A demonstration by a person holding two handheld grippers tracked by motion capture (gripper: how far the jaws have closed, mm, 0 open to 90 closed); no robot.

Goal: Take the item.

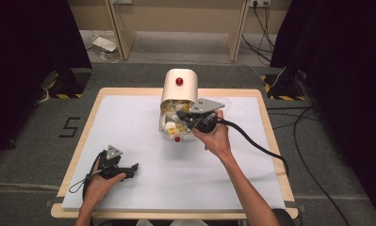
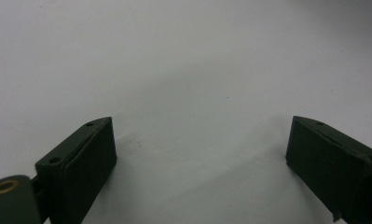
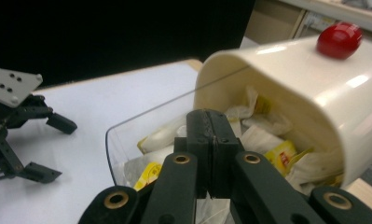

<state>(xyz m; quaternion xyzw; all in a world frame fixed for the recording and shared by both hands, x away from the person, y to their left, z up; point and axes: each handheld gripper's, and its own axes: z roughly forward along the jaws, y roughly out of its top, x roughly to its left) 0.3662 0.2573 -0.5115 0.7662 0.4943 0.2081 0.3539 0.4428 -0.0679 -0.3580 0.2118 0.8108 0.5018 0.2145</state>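
A cream box (image 1: 178, 89) with a red knob (image 1: 179, 81) stands at the back middle of the table. Its clear front flap (image 3: 127, 126) hangs open over a heap of white and yellow sachets (image 3: 272, 149). My right gripper (image 1: 181, 116) reaches into that opening from the right. In the right gripper view its jaws (image 3: 214, 121) are pressed together above the sachets, and I cannot tell whether a sachet is caught beneath them. My left gripper (image 1: 133, 171) rests on the white sheet at the front left, open, with bare sheet between its jaws (image 2: 200, 135).
A white sheet (image 1: 129, 122) covers the wooden table (image 1: 265, 117). A second red knob (image 1: 177, 139) sits on the clear flap's low end. The right gripper's cable (image 1: 256, 146) trails off to the table's right. My left gripper (image 3: 53, 148) also appears far left in the right gripper view.
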